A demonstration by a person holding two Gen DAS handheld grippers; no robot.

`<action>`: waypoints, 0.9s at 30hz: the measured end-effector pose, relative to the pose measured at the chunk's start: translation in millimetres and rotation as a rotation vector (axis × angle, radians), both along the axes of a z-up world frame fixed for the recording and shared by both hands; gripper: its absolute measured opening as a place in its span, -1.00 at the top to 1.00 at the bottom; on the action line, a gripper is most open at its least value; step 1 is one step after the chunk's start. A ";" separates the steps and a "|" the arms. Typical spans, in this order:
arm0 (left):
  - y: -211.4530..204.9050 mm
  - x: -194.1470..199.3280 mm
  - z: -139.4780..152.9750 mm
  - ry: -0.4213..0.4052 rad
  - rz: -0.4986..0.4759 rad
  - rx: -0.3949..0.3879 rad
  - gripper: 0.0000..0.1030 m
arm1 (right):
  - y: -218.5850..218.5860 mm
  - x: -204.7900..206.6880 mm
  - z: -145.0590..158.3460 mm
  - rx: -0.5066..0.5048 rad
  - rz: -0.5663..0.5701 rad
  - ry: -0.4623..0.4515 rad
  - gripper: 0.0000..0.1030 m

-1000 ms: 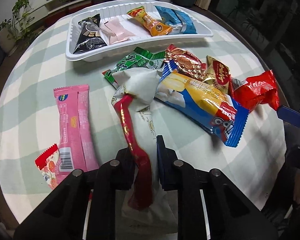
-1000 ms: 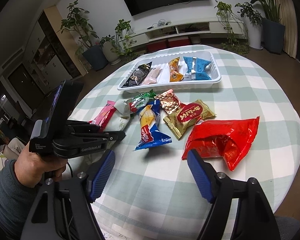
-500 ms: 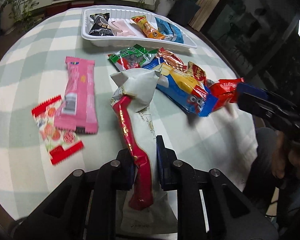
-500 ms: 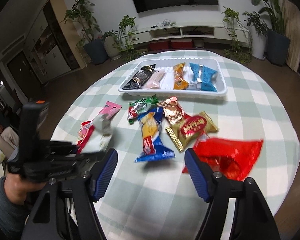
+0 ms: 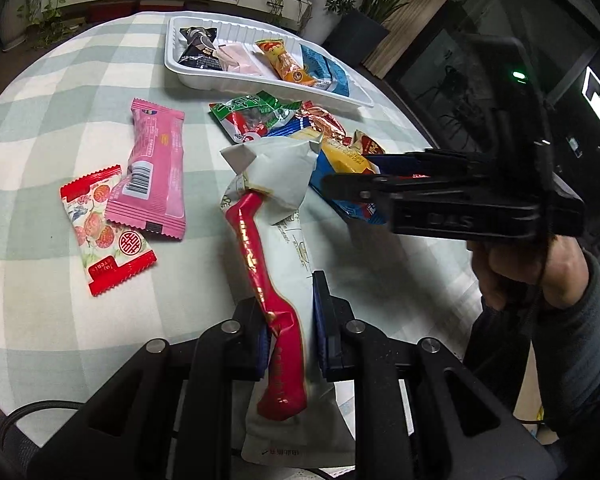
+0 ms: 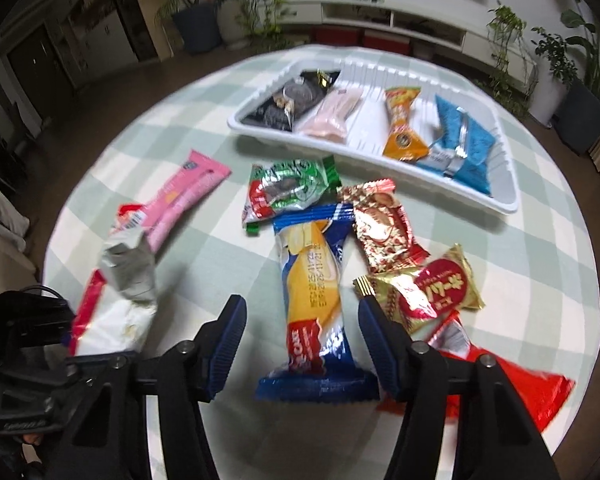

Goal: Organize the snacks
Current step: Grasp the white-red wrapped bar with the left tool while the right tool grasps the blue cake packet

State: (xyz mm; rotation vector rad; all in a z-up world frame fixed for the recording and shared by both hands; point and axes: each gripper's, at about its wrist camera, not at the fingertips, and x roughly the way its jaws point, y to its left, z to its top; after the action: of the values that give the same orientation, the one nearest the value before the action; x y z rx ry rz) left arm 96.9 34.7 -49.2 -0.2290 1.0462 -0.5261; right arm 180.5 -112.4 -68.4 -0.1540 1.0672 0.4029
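Two views show a round table with a checked cloth: in the left wrist view the left gripper is squeezed tight on a white and red packet, with a pink packet and a strawberry packet to its left, and the right gripper covers part of the snack pile. In the right wrist view the right gripper is closing around a blue and yellow packet without touching it yet, a gold packet with red writing just beside it and the white tray of sorted snacks behind.
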 end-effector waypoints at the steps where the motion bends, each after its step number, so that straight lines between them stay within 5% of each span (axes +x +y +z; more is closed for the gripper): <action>1: -0.1 0.5 0.1 0.001 0.000 -0.003 0.69 | 1.8 3.0 -2.5 -0.007 0.005 0.014 -0.09; 11: 1.8 3.6 -3.0 0.008 -0.001 -0.011 0.69 | 4.2 11.0 -18.1 -0.024 0.025 0.070 0.44; 27: 4.0 4.0 0.3 0.007 0.004 -0.039 0.69 | -15.5 -35.6 0.2 0.136 -0.003 0.039 0.48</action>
State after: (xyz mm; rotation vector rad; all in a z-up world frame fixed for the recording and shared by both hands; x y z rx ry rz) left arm 100.9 38.7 -49.0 -0.2678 1.0429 -0.5432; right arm 144.9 -127.9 -68.2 -0.0238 1.0744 0.4755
